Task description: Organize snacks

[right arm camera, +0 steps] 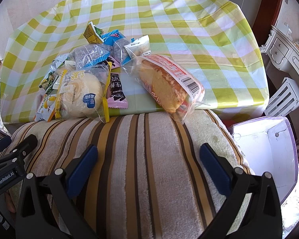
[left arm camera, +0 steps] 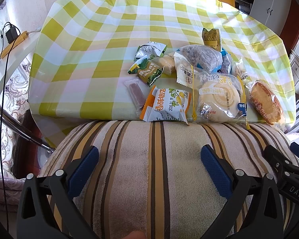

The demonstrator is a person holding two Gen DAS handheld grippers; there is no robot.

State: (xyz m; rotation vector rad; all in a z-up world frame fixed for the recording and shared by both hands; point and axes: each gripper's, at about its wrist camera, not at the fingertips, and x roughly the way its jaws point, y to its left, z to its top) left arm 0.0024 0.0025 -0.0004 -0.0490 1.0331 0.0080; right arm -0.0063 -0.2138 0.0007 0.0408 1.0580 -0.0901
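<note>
I hold both claws wide and empty over the striped cushion (left arm camera: 149, 169): left gripper (left arm camera: 149, 159), right gripper (right arm camera: 148, 157). The snack pile (left arm camera: 199, 79) lies ahead on the checked tablecloth (left arm camera: 109, 29), its near packets touching the cushion's far edge, apart from both claws.

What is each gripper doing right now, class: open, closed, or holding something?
Left gripper: open, holding nothing.
Right gripper: open, holding nothing.

The table (left arm camera: 109, 29), covered in a yellow-and-white checked cloth, carried a heap of wrapped snacks (left arm camera: 205, 75) at its near edge. A striped towel (left arm camera: 149, 159) lay just in front of that heap.
</note>
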